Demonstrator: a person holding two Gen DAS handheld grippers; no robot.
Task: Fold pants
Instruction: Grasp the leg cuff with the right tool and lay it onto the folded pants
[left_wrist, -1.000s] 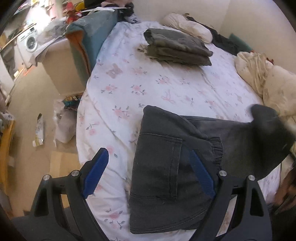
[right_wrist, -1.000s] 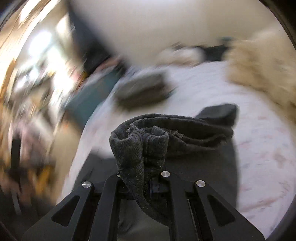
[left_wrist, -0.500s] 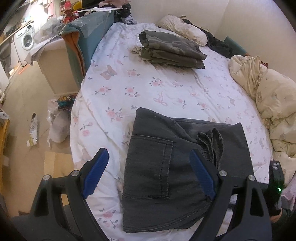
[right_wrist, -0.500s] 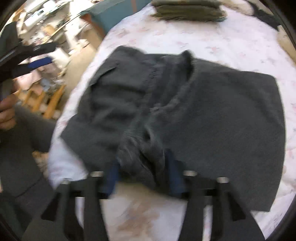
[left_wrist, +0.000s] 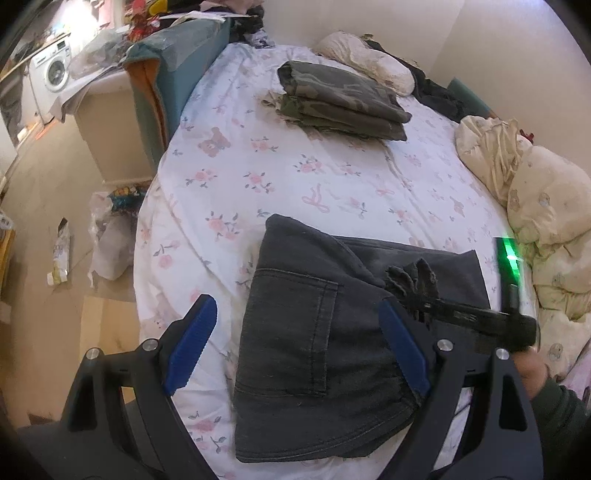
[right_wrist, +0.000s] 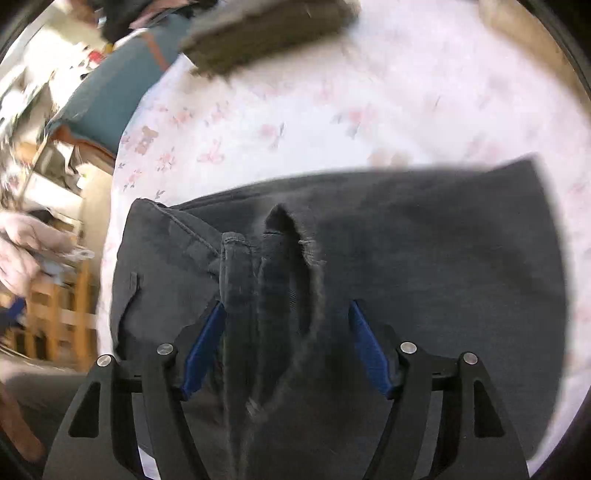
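Risk: the bunched hem (right_wrist: 273, 266) of the dark pants (left_wrist: 295, 332) stands proud between the parted jaws of the right gripper (right_wrist: 286, 343); if that gripper lifts away carelessly, a pad could snag the cloth and drag the fold open. Its jaws have just been opening, hem loose between them, unpinched. The pants lie folded on the bed (left_wrist: 332, 184), directly ahead of the left gripper (left_wrist: 295, 347), which hangs open and empty, pitched steeply downward.

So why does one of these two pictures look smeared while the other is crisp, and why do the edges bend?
Left wrist view: sharp, though the fisheye lens curves the bed and darkens the corners. Right wrist view: streaked as if by motion, with the floral sheet washed out by bright light; the dark pants and the blue fingers stay fairly readable.
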